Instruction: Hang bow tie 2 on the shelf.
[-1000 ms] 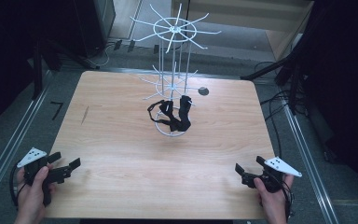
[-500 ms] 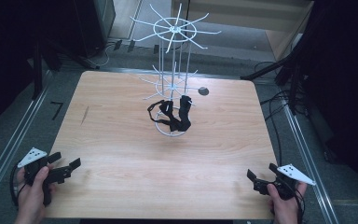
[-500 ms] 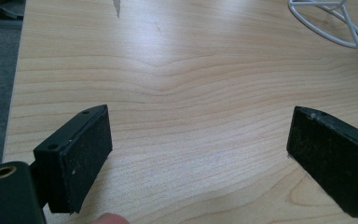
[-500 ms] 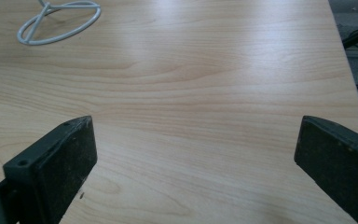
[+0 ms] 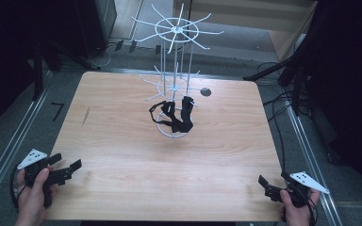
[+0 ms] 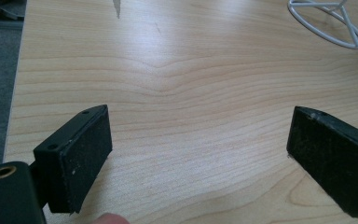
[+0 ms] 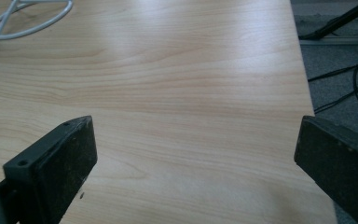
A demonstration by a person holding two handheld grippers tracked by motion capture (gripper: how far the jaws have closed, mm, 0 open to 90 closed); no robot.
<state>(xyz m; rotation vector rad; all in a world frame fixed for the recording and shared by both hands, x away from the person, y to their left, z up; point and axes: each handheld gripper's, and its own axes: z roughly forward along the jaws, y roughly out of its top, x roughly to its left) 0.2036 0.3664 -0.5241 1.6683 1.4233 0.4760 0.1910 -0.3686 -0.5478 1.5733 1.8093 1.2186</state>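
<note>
black fabric straps [image 5: 175, 116] hang bunched on the lower tier of a white wire carousel rack [image 5: 175, 70], which stands on its ring base at the middle of the light wooden table [image 5: 122, 155], toward the far side. the straps drape down to the ring base, probably because the short lower arms sit close to the table. upper tier arms are bare. a small dark round disc [image 5: 206, 92] lies on the table just right of the rack, apart from it.

left gripper [image 5: 70, 168] sits at the near left corner, held in the person's left hand [image 5: 30, 188]; jaws wide apart, nothing between them. left gripper view: bare wood between the pads, rack's ring base [image 6: 328, 21] far off at upper right.

right gripper [image 5: 268, 186] is at the near right corner, close to the table edge, in the right hand [image 5: 296, 209]; jaws likewise spread wide and empty.

judgement: both grippers are parked well apart from the straps, aimed roughly at the rack, a ready posture ahead of a reach.
</note>
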